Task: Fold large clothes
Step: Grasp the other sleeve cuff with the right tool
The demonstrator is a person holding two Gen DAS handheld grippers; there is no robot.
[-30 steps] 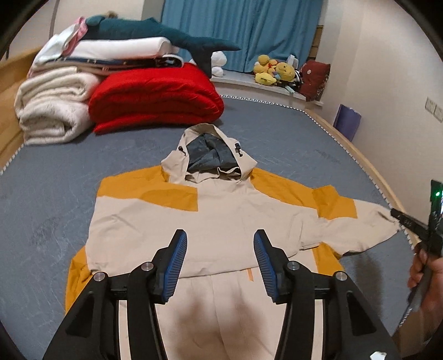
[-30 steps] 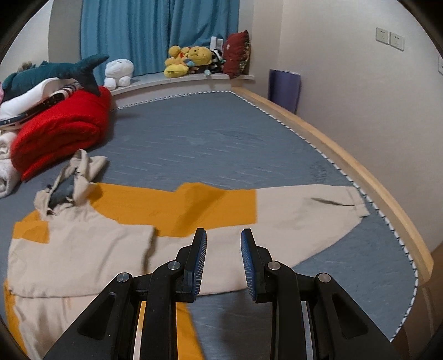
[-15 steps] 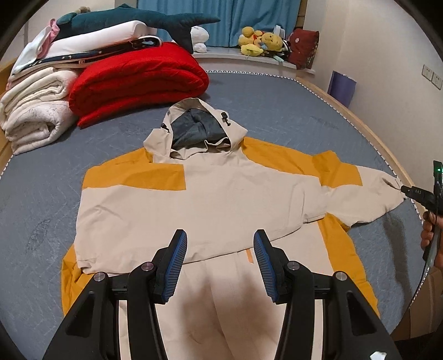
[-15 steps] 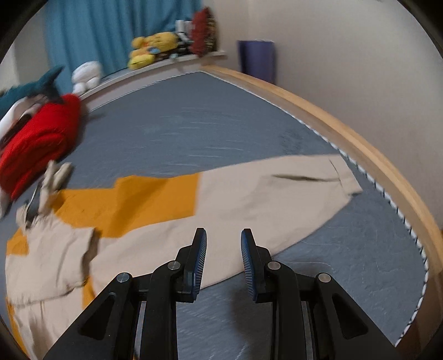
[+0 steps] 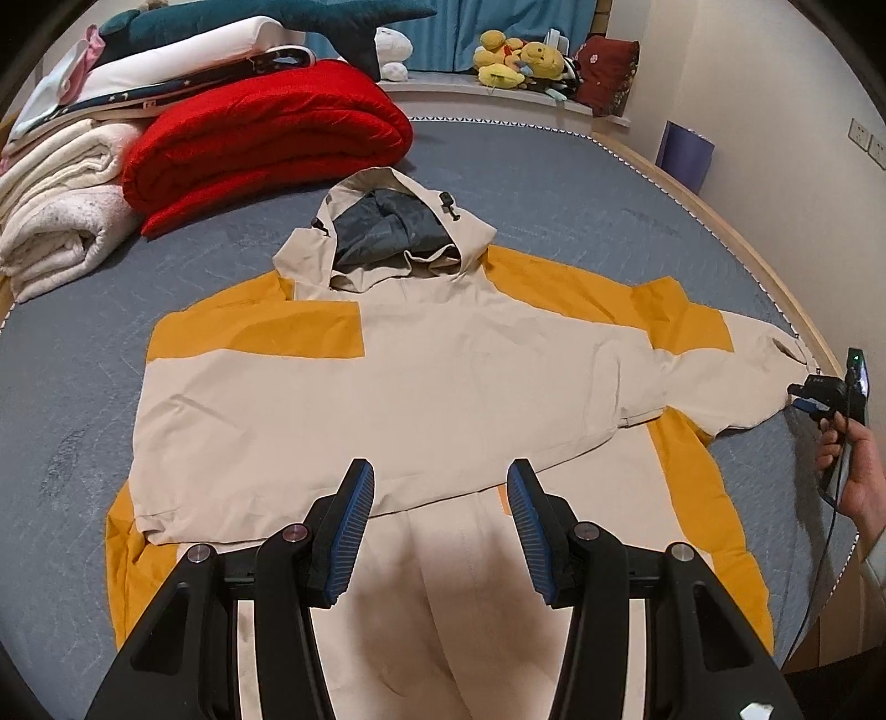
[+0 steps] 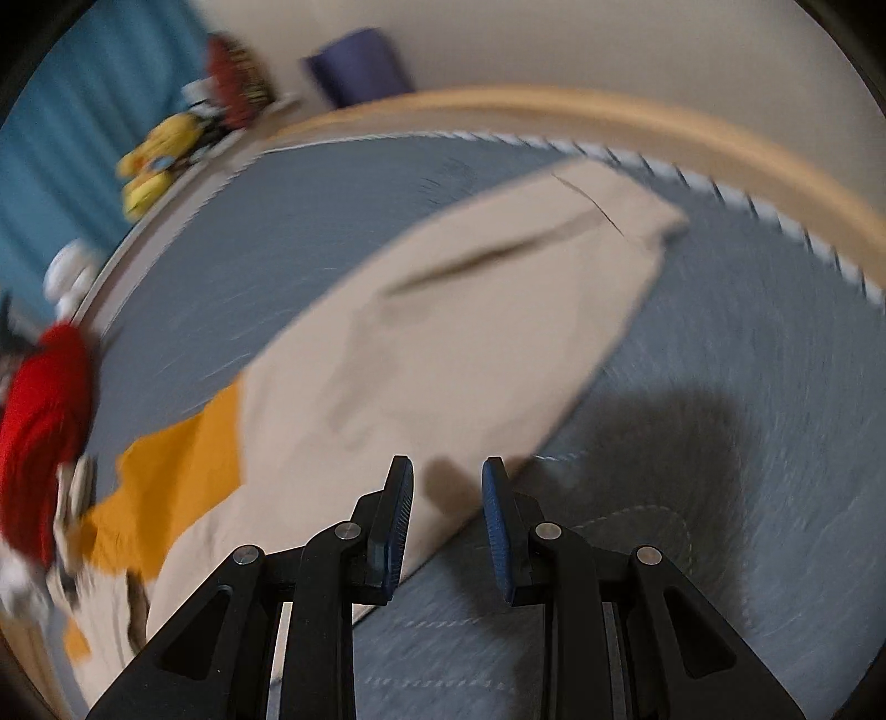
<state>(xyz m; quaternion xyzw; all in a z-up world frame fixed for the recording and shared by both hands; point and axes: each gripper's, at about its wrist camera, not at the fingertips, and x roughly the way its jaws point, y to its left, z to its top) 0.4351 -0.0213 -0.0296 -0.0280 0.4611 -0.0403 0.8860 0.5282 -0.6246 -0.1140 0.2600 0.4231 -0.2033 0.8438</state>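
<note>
A beige and orange hooded jacket (image 5: 421,387) lies flat on the grey bed (image 5: 72,421), hood away from me, one sleeve folded across the body. My left gripper (image 5: 437,487) is open and empty above the jacket's lower middle. The other sleeve (image 6: 470,332) stretches toward the bed's right edge. My right gripper (image 6: 448,482) is open and empty, low over the sleeve's near edge close to the cuff; it also shows at the sleeve end in the left wrist view (image 5: 819,399). The right wrist view is blurred.
A red quilt (image 5: 266,133), white folded blankets (image 5: 61,210) and a shark plush (image 5: 288,16) are stacked at the far left. Plush toys (image 5: 515,61) sit on the window ledge. The wooden bed rim (image 6: 664,122) runs close past the cuff.
My right gripper has dropped and swung right toward the sleeve's cuff end. My left gripper has risen and moved forward, looking more steeply down on the jacket. Both stay open.
</note>
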